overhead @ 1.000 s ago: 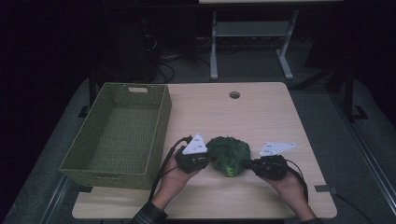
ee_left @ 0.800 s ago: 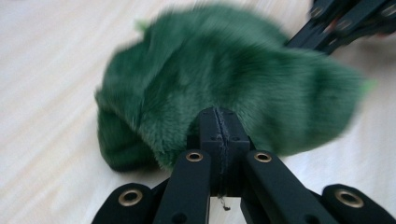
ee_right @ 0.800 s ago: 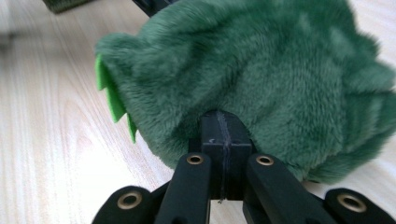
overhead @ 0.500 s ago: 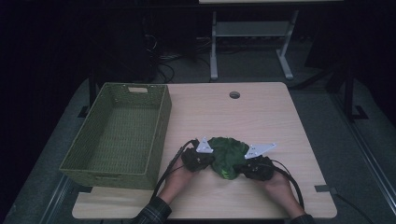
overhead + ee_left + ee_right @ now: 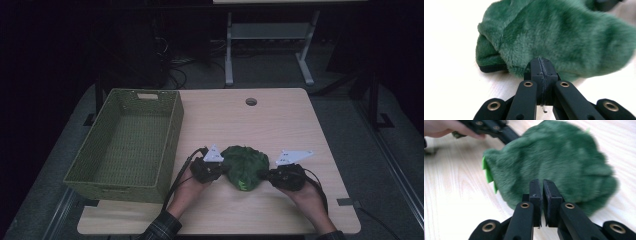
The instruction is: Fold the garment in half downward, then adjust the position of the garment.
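Note:
A green plush toy [image 5: 244, 165] lies on the wooden table [image 5: 280, 120] near its front edge, between my two grippers. My left gripper [image 5: 225, 170] is at the toy's left side, and in the left gripper view its jaws [image 5: 541, 62] are pressed together with their tips buried in the green fur [image 5: 564, 42]. My right gripper [image 5: 265, 176] is at the toy's right side. Its jaws [image 5: 541, 183] stand almost together, tips in the fur of the plush [image 5: 559, 162]. A bright green felt edge [image 5: 487, 173] shows at the toy's left.
A woven green basket [image 5: 170, 125] with nothing in it stands on the left part of the table, close to my left hand. A round cable hole [image 5: 251, 101] sits at the table's back. Dark floor and a metal stand [image 5: 270, 35] lie beyond.
Both hands drew in toward the plush half a second ago, then spread slightly apart again. The toy stays between the grippers at the same spot.

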The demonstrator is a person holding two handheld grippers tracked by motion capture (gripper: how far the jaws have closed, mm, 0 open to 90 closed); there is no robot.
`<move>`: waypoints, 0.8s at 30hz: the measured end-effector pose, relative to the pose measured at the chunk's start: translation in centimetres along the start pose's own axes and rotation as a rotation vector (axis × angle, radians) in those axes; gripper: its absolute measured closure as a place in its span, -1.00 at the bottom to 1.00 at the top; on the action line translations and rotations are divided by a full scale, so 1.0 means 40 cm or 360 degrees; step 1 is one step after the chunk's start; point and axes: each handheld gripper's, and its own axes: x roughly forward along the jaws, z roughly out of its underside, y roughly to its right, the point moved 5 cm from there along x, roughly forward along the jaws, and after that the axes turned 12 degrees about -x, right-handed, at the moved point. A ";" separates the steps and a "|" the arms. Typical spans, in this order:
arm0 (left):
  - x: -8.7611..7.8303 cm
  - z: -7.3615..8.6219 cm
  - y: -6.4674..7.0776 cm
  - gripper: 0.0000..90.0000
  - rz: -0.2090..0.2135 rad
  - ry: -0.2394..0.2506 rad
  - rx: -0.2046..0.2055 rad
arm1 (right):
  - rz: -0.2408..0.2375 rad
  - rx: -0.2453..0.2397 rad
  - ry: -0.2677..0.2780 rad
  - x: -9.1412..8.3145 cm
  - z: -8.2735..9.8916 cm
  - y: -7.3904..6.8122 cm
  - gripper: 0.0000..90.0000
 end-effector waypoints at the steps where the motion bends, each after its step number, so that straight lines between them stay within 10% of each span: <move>1: -0.008 -0.001 0.003 1.00 0.0007 0.0007 -0.0005 | 0.0018 -0.0003 0.0002 -0.007 -0.001 0.007 0.98; 18: -0.004 0.034 0.093 1.00 0.0176 -0.0082 0.0021 | 0.0305 0.0110 -0.0013 0.017 -0.038 0.202 1.00; 24: 0.029 0.033 0.076 1.00 0.0141 -0.0105 0.0001 | 0.0254 0.0150 -0.0118 0.080 -0.020 0.237 1.00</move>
